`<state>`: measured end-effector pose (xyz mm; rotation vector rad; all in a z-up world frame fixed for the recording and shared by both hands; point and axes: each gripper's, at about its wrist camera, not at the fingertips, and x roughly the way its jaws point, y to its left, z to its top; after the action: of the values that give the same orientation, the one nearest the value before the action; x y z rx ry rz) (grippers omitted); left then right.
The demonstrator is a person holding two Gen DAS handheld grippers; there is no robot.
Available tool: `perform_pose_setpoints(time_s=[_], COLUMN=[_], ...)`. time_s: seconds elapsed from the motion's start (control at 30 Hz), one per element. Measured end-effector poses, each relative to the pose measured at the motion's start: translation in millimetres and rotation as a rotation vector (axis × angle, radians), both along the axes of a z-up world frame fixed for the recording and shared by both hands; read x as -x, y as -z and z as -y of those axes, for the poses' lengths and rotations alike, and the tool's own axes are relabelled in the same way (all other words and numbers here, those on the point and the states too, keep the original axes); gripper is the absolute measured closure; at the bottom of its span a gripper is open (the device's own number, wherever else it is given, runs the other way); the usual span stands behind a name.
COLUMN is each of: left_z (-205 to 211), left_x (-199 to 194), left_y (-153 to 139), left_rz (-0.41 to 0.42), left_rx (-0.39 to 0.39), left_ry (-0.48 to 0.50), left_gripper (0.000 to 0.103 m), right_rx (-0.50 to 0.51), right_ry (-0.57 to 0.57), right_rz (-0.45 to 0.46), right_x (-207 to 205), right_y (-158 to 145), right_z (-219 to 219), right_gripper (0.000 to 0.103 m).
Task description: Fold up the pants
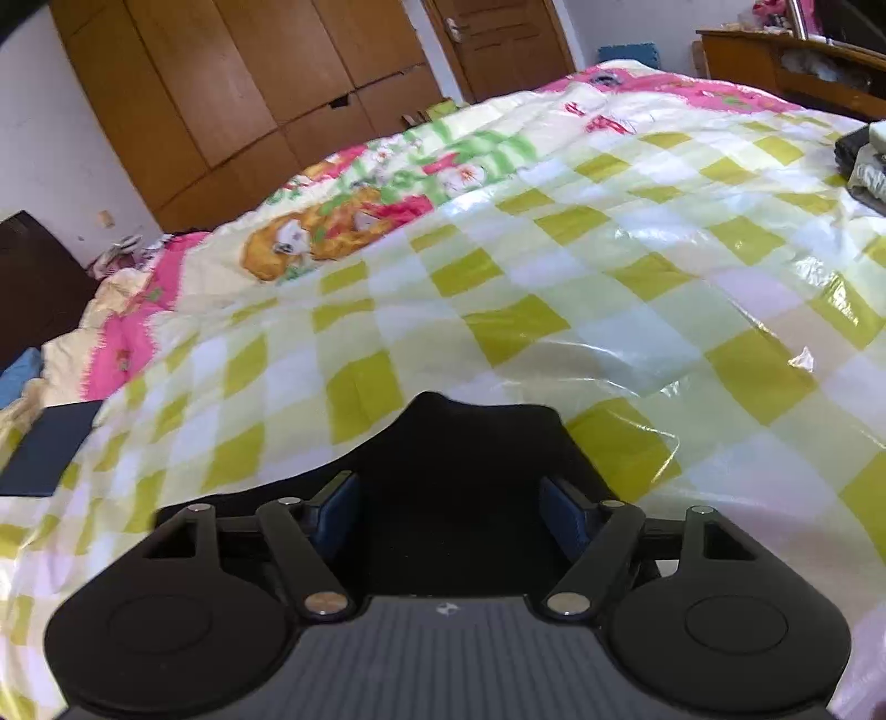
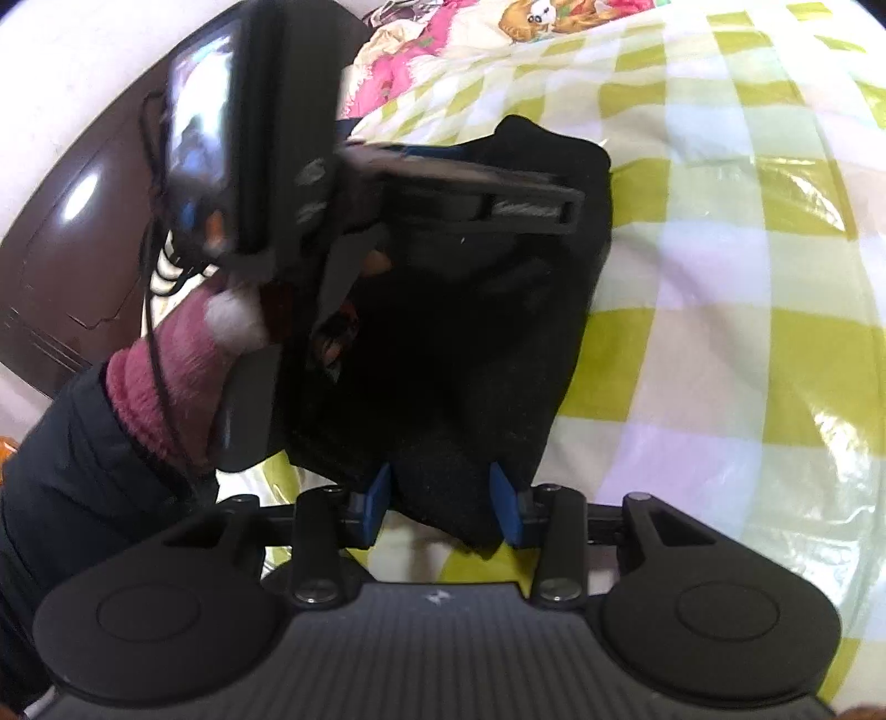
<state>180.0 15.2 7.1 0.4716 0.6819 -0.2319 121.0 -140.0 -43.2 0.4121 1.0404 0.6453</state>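
In the left wrist view, the left tool (image 1: 449, 512) sits at the bottom centre of the frame with its two blue pads (image 1: 338, 509) spread wide apart; black pants (image 1: 459, 443) fill the space between them, though neither pad clearly presses on the cloth. The fabric rises in a dark hump above the pads and ends at a wavy edge against the bed (image 1: 609, 266), which is covered by a glossy green-and-white checked sheet (image 1: 692, 310). Further up the frame lies a cartoon-printed quilt (image 1: 343, 221) in pink, yellow and green. A wooden wardrobe (image 1: 232, 83) stands across the upper left, a door (image 1: 498, 39) at the top centre, and a pile of folded clothes (image 1: 864, 160) rests at the right edge. A dark flat object (image 1: 50, 448) lies at the left edge of the bed.

In the right wrist view, the right tool (image 2: 442, 501) also sits at the bottom centre, its blue pads (image 2: 505, 501) partly apart with the lower end of the pants (image 2: 487, 332) between them; whether they pinch the cloth I cannot tell. The pants run up the middle of the frame. At the upper centre the left tool (image 2: 443, 194) is seen from the side against the fabric, with the person's arm in a pink knit cuff (image 2: 160, 387) and dark sleeve (image 2: 72, 471) at the lower left. The checked sheet (image 2: 720, 332) fills the right half.
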Motion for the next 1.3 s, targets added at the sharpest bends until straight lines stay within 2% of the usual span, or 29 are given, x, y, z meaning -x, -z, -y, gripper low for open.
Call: perform_pose_setpoints(time_s=[0.1,0.2,0.37,0.5,0.7,0.87,0.9,0.93,1.0,1.1,1.2,1.3], left_z=[-20.6,-43.5,-68.7,-73.4,-73.6,-72.3,-71.5,-71.7,-70.5,-70.2,-70.1,-67.8], left_x=[19.9,45.6,83.6,99.4,103.7,103.4,103.4,103.7,104.0,104.4,103.5,104.2], left_y=[-15.0,-24.3,-8.2,-0.3,-4.6,-0.6,-0.1,-0.5,-0.1,1.1,1.9,2.5], left_rz=[0.019,0.026,-0.036,-0.026,-0.022,-0.017,-0.016,-0.013,-0.010,-0.009,-0.015,-0.018], left_rx=[0.019,0.025,0.034,0.035,0.055,0.065,0.065,0.064,0.065,0.065,0.068,0.064], left_ry=[-0.041,-0.092,-0.175,-0.196,-0.202,-0.208,-0.209,-0.208,-0.203,-0.202,-0.206,-0.207], left_gripper=[0.018,0.018,0.018,0.018,0.018,0.018,0.018,0.018,0.018,0.018,0.018,0.018], right_rx=[-0.033,-0.003,0.050,0.065,0.139,0.135,0.132,0.126,0.146,0.177,0.202,0.186], right_ry=[0.030,0.020,0.021,0.012,0.003,0.068,0.078,0.089,0.091,0.062,0.056,0.081], right_rz=[-0.005,0.025,-0.021,-0.052,-0.031,-0.058,-0.065,-0.068,-0.049,0.002,-0.023,-0.044], right_x=[7.4,18.5,29.8,32.5,13.5,8.1,9.6,9.6,11.4,13.1,6.4,-3.8], right_y=[-6.3,-12.6,-0.7,7.3,10.6,14.0,12.7,10.3,1.1,-10.1,2.4,9.0], right_z=[9.0,8.4,-5.2,-13.8,-31.8,-18.9,-13.4,-10.5,-8.0,-12.0,-13.7,-15.3], right_gripper=[0.061,0.061,0.060,0.060,0.062,0.080,0.081,0.080,0.071,0.071,0.070,0.071])
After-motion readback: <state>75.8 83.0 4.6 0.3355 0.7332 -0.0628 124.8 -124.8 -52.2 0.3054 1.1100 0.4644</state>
